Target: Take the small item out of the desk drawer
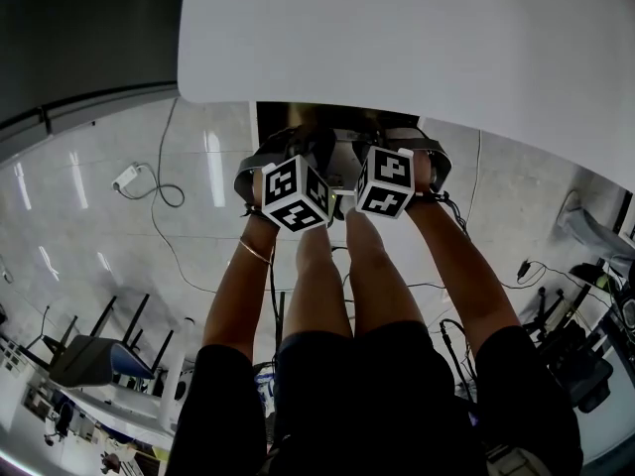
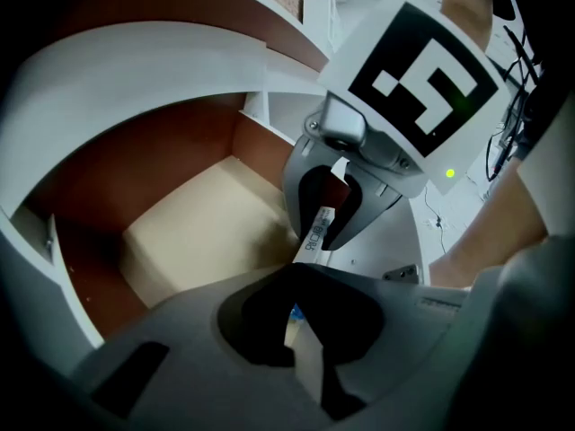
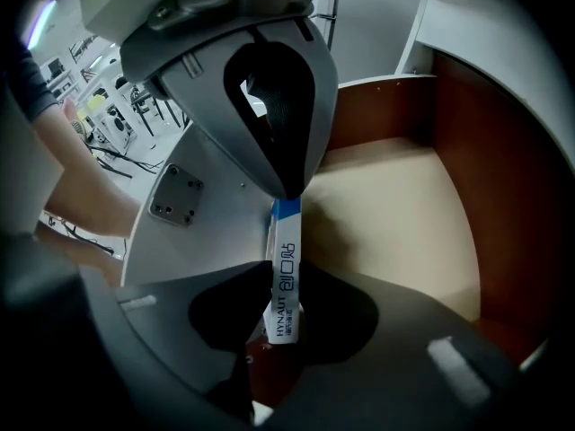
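The small item is a slim white-and-blue box [image 3: 286, 268] standing on end over the open desk drawer [image 3: 395, 205], which has a pale floor and brown walls. In the right gripper view my right gripper [image 3: 283, 299] has its dark pads against both sides of the box's lower end. My left gripper [image 3: 289, 191] comes in from above, its jaws meeting in a point at the box's blue top end; whether they pinch it I cannot tell. The left gripper view shows the box [image 2: 316, 230] inside the right gripper [image 2: 322, 241]. In the head view both marker cubes [image 1: 295, 194] [image 1: 385, 181] sit under the white desk edge [image 1: 417, 38].
The drawer's brown side walls [image 2: 117, 169] and white front close in around both grippers. The person's bare legs [image 1: 347, 266] are right below the grippers. Cables and a power strip [image 1: 127, 177] lie on the glossy floor, with chairs at the lower left and right.
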Action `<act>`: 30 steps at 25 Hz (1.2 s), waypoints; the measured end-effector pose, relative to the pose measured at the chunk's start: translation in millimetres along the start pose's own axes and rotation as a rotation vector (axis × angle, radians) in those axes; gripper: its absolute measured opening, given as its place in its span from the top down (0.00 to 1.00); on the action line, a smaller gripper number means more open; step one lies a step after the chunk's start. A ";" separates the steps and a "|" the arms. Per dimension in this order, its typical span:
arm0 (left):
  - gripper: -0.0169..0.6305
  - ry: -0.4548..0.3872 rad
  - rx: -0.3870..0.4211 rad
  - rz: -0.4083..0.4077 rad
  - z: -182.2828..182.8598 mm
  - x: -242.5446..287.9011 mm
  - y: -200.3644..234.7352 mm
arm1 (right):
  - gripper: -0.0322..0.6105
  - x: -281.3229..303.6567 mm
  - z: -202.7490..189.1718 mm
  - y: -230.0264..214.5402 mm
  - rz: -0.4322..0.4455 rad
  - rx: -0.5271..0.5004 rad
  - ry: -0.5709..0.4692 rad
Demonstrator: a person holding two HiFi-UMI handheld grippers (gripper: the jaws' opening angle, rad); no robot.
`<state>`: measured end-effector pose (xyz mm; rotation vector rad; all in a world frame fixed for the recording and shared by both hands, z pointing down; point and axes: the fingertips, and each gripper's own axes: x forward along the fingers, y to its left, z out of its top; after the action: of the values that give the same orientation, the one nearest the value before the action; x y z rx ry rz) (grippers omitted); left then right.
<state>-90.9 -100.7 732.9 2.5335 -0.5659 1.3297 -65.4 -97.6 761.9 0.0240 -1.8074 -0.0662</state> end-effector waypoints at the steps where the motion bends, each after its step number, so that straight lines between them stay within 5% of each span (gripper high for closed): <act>1: 0.97 -0.007 -0.008 0.007 1.1 -2.3 0.3 | 0.78 -1.5 0.5 0.0 -0.004 0.002 -0.004; 17: 0.97 -0.120 -0.155 0.140 27.0 -61.3 12.4 | 0.79 -53.2 6.3 -2.7 -0.107 0.059 -0.090; 30: 0.97 -0.135 -0.194 0.184 34.6 -102.5 7.2 | 0.79 -102.8 18.0 -8.3 -0.174 0.181 -0.192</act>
<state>-121.3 -96.2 628.9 2.4714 -0.9279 1.1032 -58.8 -100.0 657.4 0.3125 -1.9956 -0.0291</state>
